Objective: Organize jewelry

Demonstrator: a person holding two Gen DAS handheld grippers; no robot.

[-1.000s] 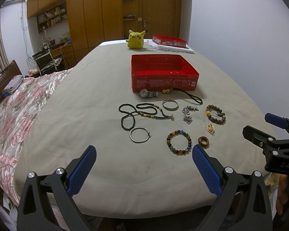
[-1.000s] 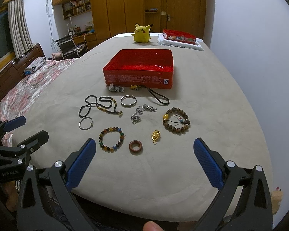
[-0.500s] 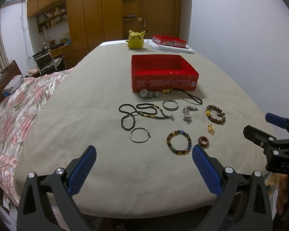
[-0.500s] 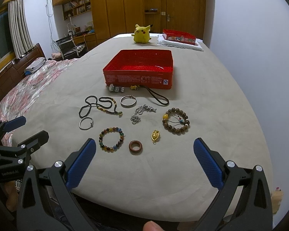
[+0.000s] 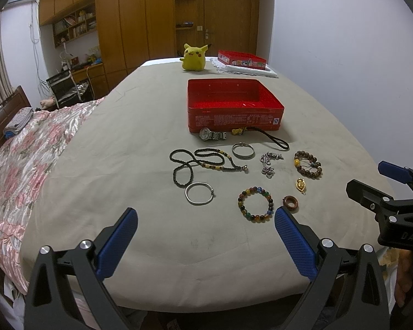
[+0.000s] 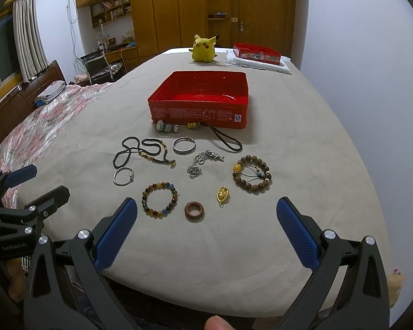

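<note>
Both grippers, left gripper [image 5: 206, 229] & right gripper [image 6: 206, 220], gaping, empty; I'd pinch wooden ring [image 6: 194, 211] by its rim, then into red tin [image 6: 198, 115].

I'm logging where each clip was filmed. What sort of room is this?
Most likely a bedroom at home: a bed with a floral quilt, a wall of wooden wardrobes, and a plush toy. The jewelry lies spread on the bed beside a red tin.

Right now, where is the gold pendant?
In the right wrist view the gold pendant lies on the bedcover, between the brown ring and the wooden bead bracelet.
</note>
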